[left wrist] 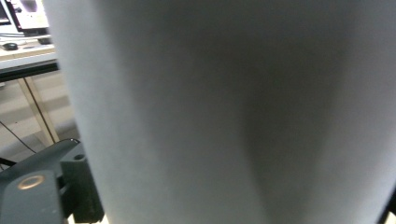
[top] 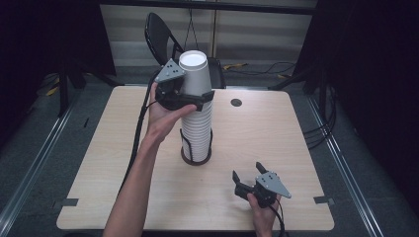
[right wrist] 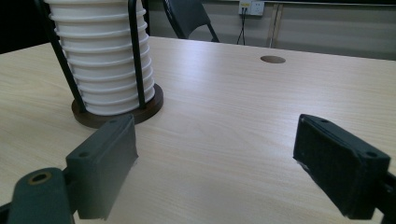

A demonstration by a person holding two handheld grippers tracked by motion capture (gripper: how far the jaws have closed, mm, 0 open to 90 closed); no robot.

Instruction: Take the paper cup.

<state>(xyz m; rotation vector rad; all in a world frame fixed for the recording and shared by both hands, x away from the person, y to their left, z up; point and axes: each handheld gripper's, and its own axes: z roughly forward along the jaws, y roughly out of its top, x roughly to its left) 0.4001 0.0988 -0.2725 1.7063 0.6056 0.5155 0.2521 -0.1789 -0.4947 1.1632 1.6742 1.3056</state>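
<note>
So the left gripper (top: 200,98) has its jaws on either side of the top paper cup (top: 194,74), partway down the cup wall, at the head of a tall stack of cups (top: 197,131). In the left gripper view the cup wall is right up against the camera. Looks like the pads are on it, and there's a soft vertical dent in the wall, so I'd call that a light squeeze.

Handling-wise: a paper cup is super light and thin-walled, so it crushes easily. Squeeze too hard and it goes oval; too soft and the smooth coated side slips. Mid-wall, like here, seems a fair spot to me, since the rolled rim is the stiffest bit but it's hard to pinch. Nested cups also tend to stick, so the one below might want to tag along.

The stack sits in a dark wire holder (right wrist: 135,56) on a round wooden base (right wrist: 116,116), mid-tabletop (top: 276,148). The top cup looks empty.

The right gripper (top: 249,175) rests near the tabletop's front edge, jaws wide apart, holding nothing.
</note>
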